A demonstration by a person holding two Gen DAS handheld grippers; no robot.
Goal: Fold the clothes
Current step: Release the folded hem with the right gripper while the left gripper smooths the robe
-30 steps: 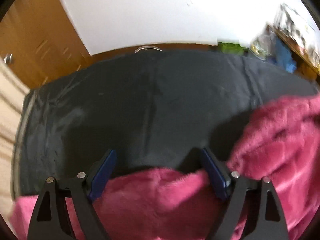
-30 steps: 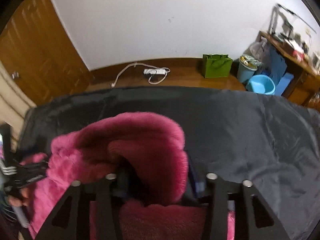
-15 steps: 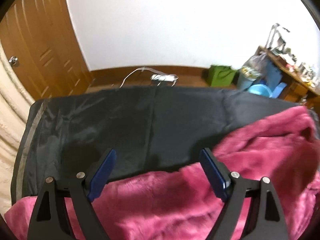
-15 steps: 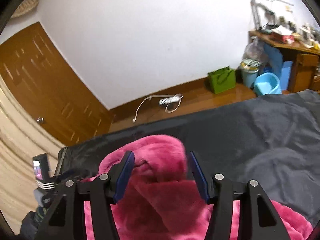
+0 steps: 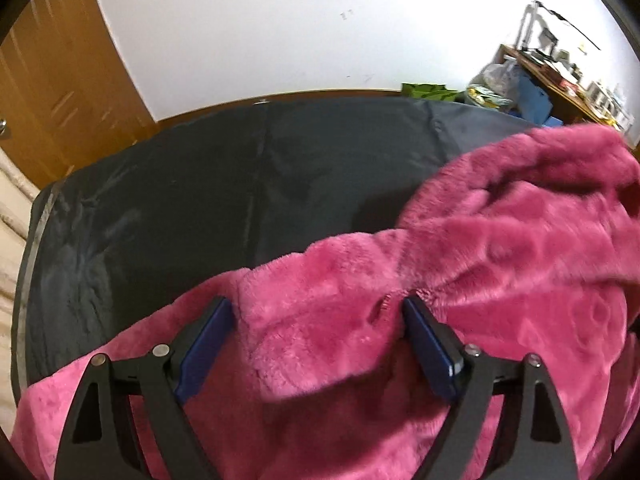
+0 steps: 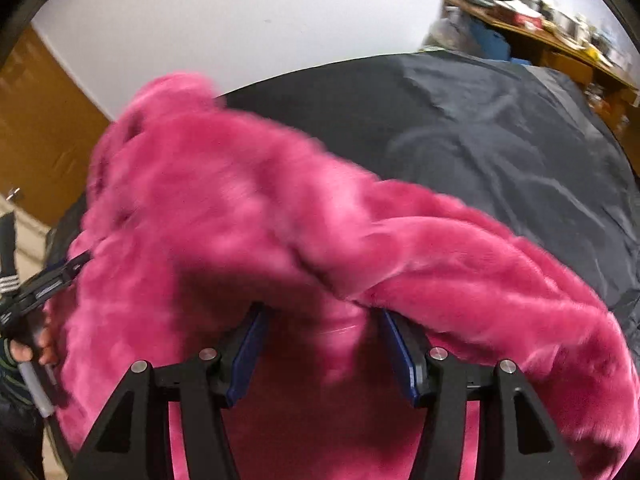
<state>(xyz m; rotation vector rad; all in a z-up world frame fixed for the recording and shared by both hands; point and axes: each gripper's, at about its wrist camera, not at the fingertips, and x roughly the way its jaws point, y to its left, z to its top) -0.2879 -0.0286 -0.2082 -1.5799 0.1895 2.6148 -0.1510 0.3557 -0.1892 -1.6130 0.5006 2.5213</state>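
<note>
A: Left gripper [image 5: 318,322], jaws?

B: Wide apart. Fleece [image 5: 500,264] bulges up between the pads, but I see no pinch; the fabric just lies in the gap. I'd call it open, not gripping.

A: Right gripper [image 6: 320,332]?

B: About half spread. A thick roll of fleece [image 6: 280,220] drapes over the tips and hides them. View is blurred, so I can't tell whether the pads press on it or it merely hangs there.

A: Where's the garment overall?

B: Bunched at the near edge of the dark sheet [image 5: 200,200], right under both grippers. In the left view its bulk runs from the jaws up and to the right. In the right view a long sleeve-like lobe runs from upper left down to the right, across the jaws. So the long axis lies roughly crosswise to both grippers.

A: Which hand is nearer the loose end?

B: The right one, I judge; the raised lobe sits on it. The left gripper shows at the far left of the right view, at the fleece's edge, with a hand [image 6: 28,344] on its handle.

A: Fold progress?

B: Early, I'd say. Nothing flat yet. Far half of the sheet is bare.
</note>
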